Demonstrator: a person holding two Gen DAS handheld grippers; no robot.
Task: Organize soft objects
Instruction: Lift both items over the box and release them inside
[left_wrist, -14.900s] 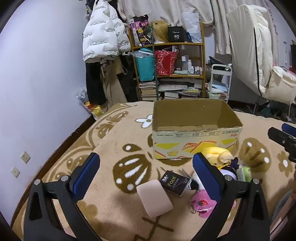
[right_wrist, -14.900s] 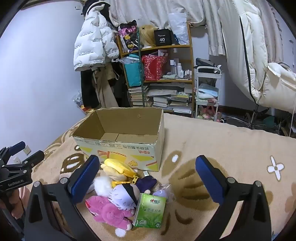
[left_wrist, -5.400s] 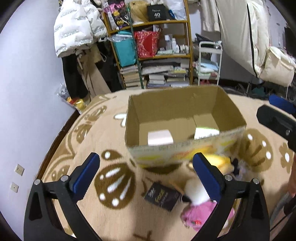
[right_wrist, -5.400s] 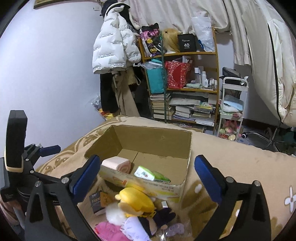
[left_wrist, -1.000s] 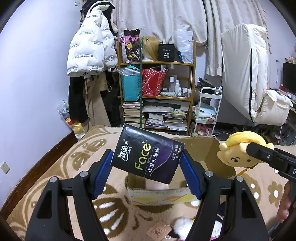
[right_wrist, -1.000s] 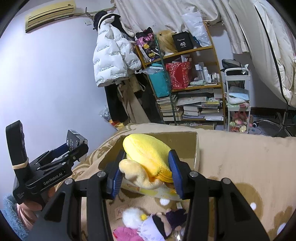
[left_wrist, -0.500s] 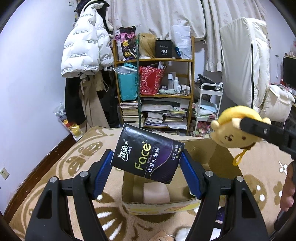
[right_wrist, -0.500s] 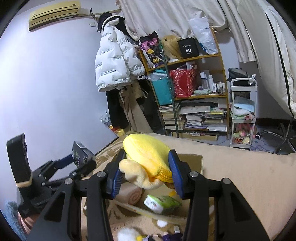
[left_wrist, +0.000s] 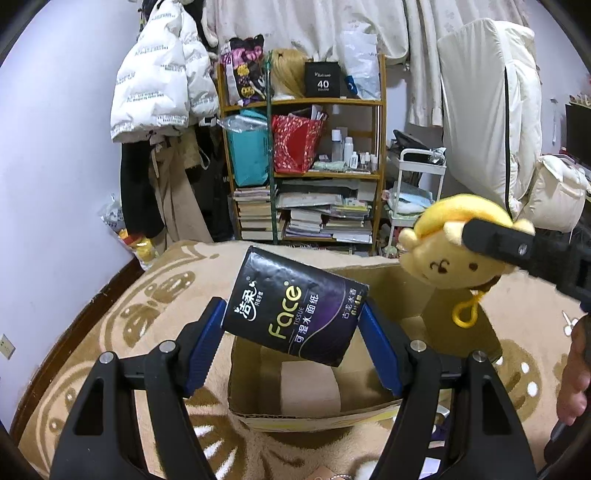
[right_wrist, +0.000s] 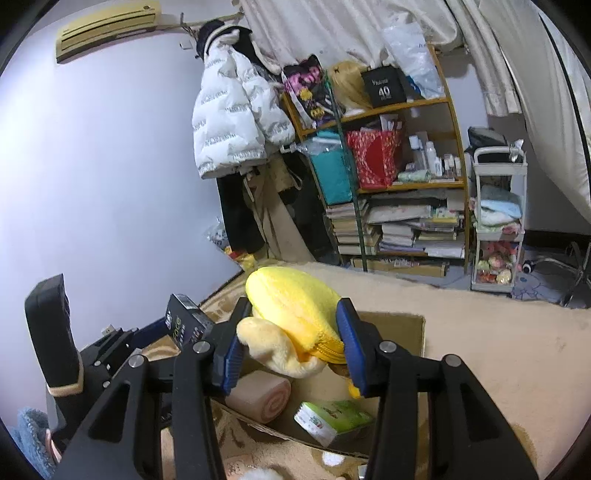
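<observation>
My left gripper (left_wrist: 293, 332) is shut on a black "Face" tissue pack (left_wrist: 295, 306) and holds it above the open cardboard box (left_wrist: 314, 417). My right gripper (right_wrist: 291, 334) is shut on a yellow plush toy (right_wrist: 291, 314), also above the box (right_wrist: 406, 325); the toy shows at the right of the left wrist view (left_wrist: 454, 247). Inside the box lie a pink roll (right_wrist: 258, 397) and a green tissue pack (right_wrist: 332, 419). The left gripper with its black pack (right_wrist: 184, 325) shows at the left of the right wrist view.
The box stands on a beige patterned rug (left_wrist: 147, 295). A cluttered shelf (left_wrist: 306, 166), hanging coats (left_wrist: 162, 85) and a white trolley (right_wrist: 498, 221) stand behind by the wall. Bits of other plush toys (right_wrist: 258, 474) lie in front of the box.
Both grippers have moved closer over the box with their loads. The yellow plush now hangs above the box's right side; the box interior shows more fully in the right wrist view.
</observation>
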